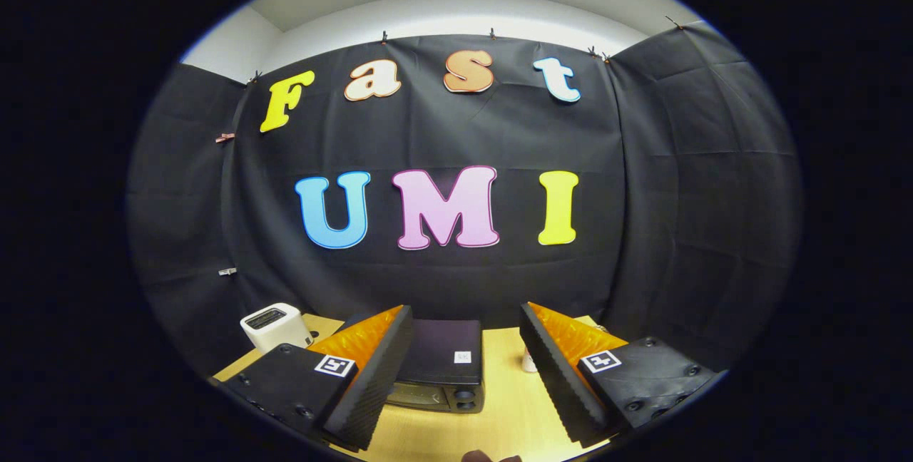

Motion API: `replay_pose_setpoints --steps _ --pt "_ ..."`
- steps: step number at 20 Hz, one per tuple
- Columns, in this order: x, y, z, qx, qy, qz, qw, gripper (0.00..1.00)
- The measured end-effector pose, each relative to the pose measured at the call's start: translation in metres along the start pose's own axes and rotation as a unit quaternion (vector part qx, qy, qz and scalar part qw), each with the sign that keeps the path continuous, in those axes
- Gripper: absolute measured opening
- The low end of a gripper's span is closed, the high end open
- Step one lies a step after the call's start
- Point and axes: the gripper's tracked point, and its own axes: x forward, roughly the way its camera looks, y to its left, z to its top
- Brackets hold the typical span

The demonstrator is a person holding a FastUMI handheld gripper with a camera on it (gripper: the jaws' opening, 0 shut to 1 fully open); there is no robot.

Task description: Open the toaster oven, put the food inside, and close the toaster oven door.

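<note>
Sitting beyond spread, empty tongs [467, 376]: toaster oven [442, 369] on table [510, 405].

toaster oven [442, 369] on table [499, 419], toaster [274, 325] left

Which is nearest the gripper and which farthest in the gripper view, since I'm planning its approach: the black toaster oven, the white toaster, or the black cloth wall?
The gripper has its fingers open, holding nothing.
1. Black toaster oven: on the wooden table, between and just beyond the fingers.
2. White toaster: farther back, off to the left finger's side.
3. Black cloth wall: behind everything.
</note>
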Motion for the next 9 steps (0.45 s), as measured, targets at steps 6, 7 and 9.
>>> replay_pose_setpoints --steps 6,7,9 --pt "-0.002 -0.045 0.006 -0.013 -0.004 -0.008 1.0 0.99" --pt "-0.002 -0.052 0.006 -0.01 -0.002 -0.009 1.0 0.99" --pt "-0.004 -0.062 0.008 -0.004 -0.001 -0.011 1.0 0.99"
